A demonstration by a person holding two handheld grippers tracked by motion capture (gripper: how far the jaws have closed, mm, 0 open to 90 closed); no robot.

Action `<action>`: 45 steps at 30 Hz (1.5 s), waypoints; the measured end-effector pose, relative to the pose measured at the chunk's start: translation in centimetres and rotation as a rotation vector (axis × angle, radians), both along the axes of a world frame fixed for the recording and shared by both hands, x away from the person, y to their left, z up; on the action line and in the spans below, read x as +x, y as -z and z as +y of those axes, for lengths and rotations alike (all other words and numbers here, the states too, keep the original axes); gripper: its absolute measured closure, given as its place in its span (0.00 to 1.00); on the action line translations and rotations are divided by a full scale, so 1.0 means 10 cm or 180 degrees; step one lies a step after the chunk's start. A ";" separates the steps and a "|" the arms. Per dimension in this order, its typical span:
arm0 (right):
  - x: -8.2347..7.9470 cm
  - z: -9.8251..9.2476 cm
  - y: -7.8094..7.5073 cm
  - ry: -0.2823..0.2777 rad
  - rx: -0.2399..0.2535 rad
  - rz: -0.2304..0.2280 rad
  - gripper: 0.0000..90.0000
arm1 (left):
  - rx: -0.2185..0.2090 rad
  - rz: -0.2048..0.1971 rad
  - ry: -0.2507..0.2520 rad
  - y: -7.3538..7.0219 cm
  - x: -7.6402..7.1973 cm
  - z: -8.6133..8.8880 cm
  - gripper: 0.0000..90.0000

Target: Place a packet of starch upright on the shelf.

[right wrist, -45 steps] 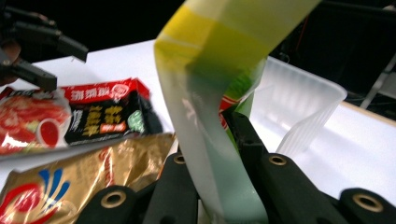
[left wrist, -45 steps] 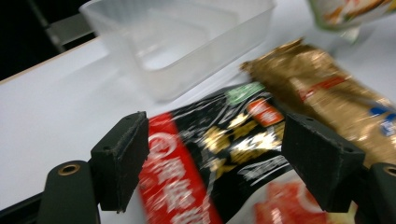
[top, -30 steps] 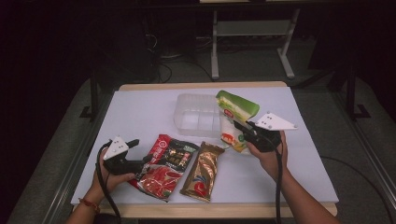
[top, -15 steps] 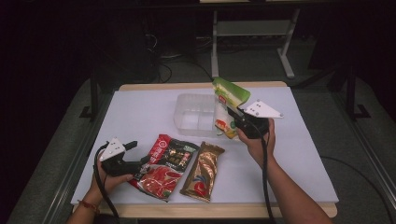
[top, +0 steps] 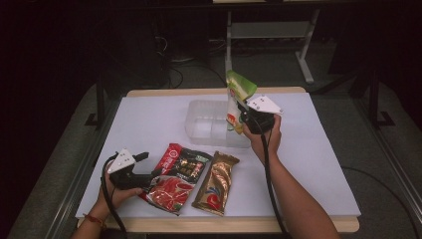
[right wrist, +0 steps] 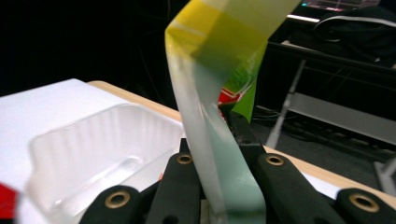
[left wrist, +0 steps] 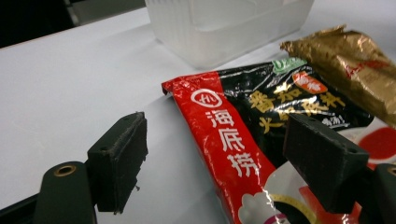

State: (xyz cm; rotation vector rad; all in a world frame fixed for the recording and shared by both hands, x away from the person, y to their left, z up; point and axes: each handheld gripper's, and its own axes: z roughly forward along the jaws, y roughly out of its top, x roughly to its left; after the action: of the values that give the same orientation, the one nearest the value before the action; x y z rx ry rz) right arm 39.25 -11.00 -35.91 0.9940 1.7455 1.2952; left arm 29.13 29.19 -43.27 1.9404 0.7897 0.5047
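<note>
A green and yellow pouch (top: pixel 239 94) hangs upright over the right end of a clear plastic tub (top: pixel 209 127), with my right gripper (top: pixel 239 118) shut on its lower part. In the right gripper view the pouch (right wrist: pixel 219 51) rises bent between the closed jaws of my right gripper (right wrist: pixel 222 140), and the tub (right wrist: pixel 93 149) lies just below to the left. My left gripper (top: pixel 145 174) rests open at the table's front left. In the left gripper view my left gripper (left wrist: pixel 219 163) has its jaws on either side of the edge of a red and black packet (left wrist: pixel 233 140).
A gold packet (top: pixel 216 181) lies right of the red and black packet (top: pixel 179 174) near the front edge. The white table top (top: pixel 318 149) has free room at the right and the far left. Dark floor, cables and a metal stand lie beyond the table.
My right gripper has carried the green pouch left and away from the person, from beside the tub to over its right end. The left gripper has stayed in place.
</note>
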 end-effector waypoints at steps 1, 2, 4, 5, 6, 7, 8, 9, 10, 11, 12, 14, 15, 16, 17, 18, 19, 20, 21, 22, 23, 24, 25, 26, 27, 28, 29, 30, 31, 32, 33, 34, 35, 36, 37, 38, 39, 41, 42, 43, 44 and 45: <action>0.02 0.00 0.00 0.0032 0.0004 0.0008 0.92 | -0.0023 0.0000 0.0004 0.00 0.00 0.00 0.23; 0.02 0.00 0.00 0.0032 0.0004 0.0008 0.92 | -0.0042 0.0002 -0.0004 0.00 0.00 0.00 0.23; 0.06 0.00 0.00 0.0086 0.0007 0.0027 0.92 | -0.0057 0.0000 -0.0002 0.00 -0.01 0.00 0.23; 0.08 0.01 0.01 0.0116 -0.0005 0.0021 0.92 | -0.0045 -0.0001 0.0005 0.00 -0.01 0.00 0.23; 0.10 0.01 0.01 0.0143 -0.0022 0.0012 0.92 | -0.0043 -0.0003 0.0010 -0.01 -0.01 0.00 0.23; 0.12 0.02 0.01 0.0169 -0.0028 0.0019 0.92 | -0.0042 -0.0003 0.0012 -0.01 -0.01 -0.01 0.23; 0.13 0.02 0.02 0.0181 -0.0037 0.0027 0.92 | -0.0042 -0.0002 0.0014 -0.01 -0.01 -0.01 0.23; 0.15 0.03 0.02 0.0204 -0.0057 0.0015 0.92 | -0.0048 -0.0002 0.0015 -0.01 -0.01 -0.01 0.23; 0.16 0.04 0.03 0.0238 -0.0068 0.0010 0.93 | -0.0054 0.0003 0.0015 -0.01 -0.01 -0.01 0.23; 0.18 0.04 0.04 0.0258 -0.0070 0.0011 0.93 | -0.0052 0.0003 0.0020 0.00 -0.01 -0.01 0.23; 0.19 0.05 0.05 0.0281 -0.0065 0.0028 0.92 | -0.0058 0.0010 0.0023 0.00 -0.01 -0.01 0.23; 0.22 0.06 0.08 0.0298 -0.0042 0.0036 0.92 | -0.0064 0.0010 0.0027 -0.01 -0.01 -0.01 0.23; 0.24 0.07 0.10 0.0313 -0.0032 0.0044 0.93 | -0.0062 0.0009 0.0027 -0.01 -0.02 -0.01 0.23; 0.25 0.08 0.12 0.0336 -0.0043 0.0061 0.93 | -0.0071 0.0011 0.0030 -0.01 -0.02 -0.01 0.23; 0.26 0.09 0.14 0.0351 -0.0051 0.0072 0.92 | -0.0078 0.0014 0.0033 0.00 -0.02 -0.01 0.23; 0.26 0.10 0.16 0.0363 -0.0059 0.0064 0.93 | -0.0075 0.0013 0.0031 0.00 -0.02 0.00 0.23; 0.27 0.11 0.18 0.0375 -0.0059 0.0033 0.93 | -0.0082 0.0010 0.0031 -0.01 -0.02 0.00 0.23; 0.27 0.10 0.18 0.0385 -0.0047 0.0016 0.92 | -0.0093 0.0014 0.0036 0.00 -0.01 0.00 0.23; 0.27 0.10 0.19 0.0391 -0.0039 0.0005 0.93 | -0.0089 0.0025 0.0041 0.00 -0.01 0.00 0.23; 0.27 0.09 0.20 0.0397 -0.0025 0.0003 0.92 | -0.0092 0.0030 0.0042 0.00 -0.01 -0.01 0.23; 0.27 0.09 0.21 0.0404 -0.0008 0.0000 0.93 | -0.0094 0.0032 0.0048 0.00 -0.01 -0.01 0.23; 0.26 0.07 0.23 0.0412 0.0011 -0.0010 0.93 | -0.0097 0.0032 0.0052 0.00 -0.02 -0.01 0.23; 0.25 0.06 0.25 0.0425 0.0034 -0.0020 0.92 | -0.0096 0.0034 0.0053 0.00 -0.02 -0.01 0.23; 0.24 0.04 0.27 0.0436 0.0062 -0.0026 0.93 | -0.0089 0.0035 0.0052 0.00 -0.01 -0.01 0.23; 0.23 0.03 0.29 0.0447 0.0090 -0.0033 0.93 | -0.0092 0.0034 0.0058 0.00 -0.01 -0.01 0.23; 0.22 0.01 0.31 0.0468 0.0129 -0.0035 0.93 | -0.0103 0.0042 0.0055 0.00 -0.01 -0.02 0.23; 0.21 0.02 0.33 0.0465 0.0092 -0.0007 0.93 | -0.0090 0.0049 0.0058 0.00 -0.01 -0.02 0.23; 0.20 0.03 0.37 0.0450 0.0047 -0.0003 0.93 | -0.0083 0.0047 0.0070 0.00 -0.01 -0.02 0.23; 0.18 0.05 0.42 0.0420 0.0026 -0.0013 0.93 | -0.0081 0.0045 0.0073 0.00 -0.01 -0.03 0.23; 0.16 0.07 0.46 0.0420 0.0000 -0.0031 0.93 | -0.0074 0.0046 0.0078 0.00 -0.01 -0.03 0.23; 0.15 0.08 0.50 0.0418 -0.0028 -0.0037 0.93 | -0.0067 0.0050 0.0078 0.00 -0.01 -0.03 0.23; 0.15 0.08 0.52 0.0409 0.0012 -0.0018 0.92 | -0.0071 0.0053 0.0075 0.01 0.00 -0.03 0.23; 0.15 0.08 0.54 0.0413 0.0062 -0.0009 0.92 | -0.0069 0.0058 0.0080 0.01 0.00 -0.03 0.23; 0.15 0.07 0.56 0.0432 0.0083 -0.0015 0.92 | -0.0067 0.0058 0.0081 0.01 0.00 -0.03 0.23; 0.15 0.07 0.57 0.0426 0.0065 -0.0024 0.92 | -0.0062 0.0057 0.0084 0.01 0.00 -0.03 0.23; 0.14 0.08 0.58 0.0409 0.0008 -0.0039 0.92 | -0.0066 0.0053 0.0082 0.01 0.00 -0.03 0.23; 0.13 0.09 0.59 0.0392 -0.0060 -0.0062 0.92 | -0.0067 0.0054 0.0084 0.01 0.00 -0.03 0.23; 0.12 0.10 0.62 0.0340 -0.0184 -0.0086 0.92 | -0.0063 0.0054 0.0083 0.01 -0.01 -0.03 0.23; 0.11 0.11 0.63 0.0324 -0.0223 -0.0106 0.92 | -0.0064 0.0052 0.0082 0.00 -0.01 -0.03 0.23; 0.11 0.11 0.64 0.0305 -0.0233 -0.0112 0.92 | -0.0061 0.0051 0.0089 0.00 -0.01 -0.03 0.23; 0.10 0.10 0.64 0.0281 -0.0259 -0.0110 0.92 | -0.0056 0.0052 0.0093 0.00 -0.01 -0.03 0.23; 0.10 0.09 0.64 0.0260 -0.0275 -0.0110 0.92 | -0.0059 0.0055 0.0096 0.00 -0.01 -0.03 0.23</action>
State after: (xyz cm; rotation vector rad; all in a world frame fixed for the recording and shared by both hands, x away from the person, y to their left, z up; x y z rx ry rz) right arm 40.24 -10.07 -42.33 0.9778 1.7023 1.1692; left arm 29.00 28.93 -43.31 1.9391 0.7722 0.4616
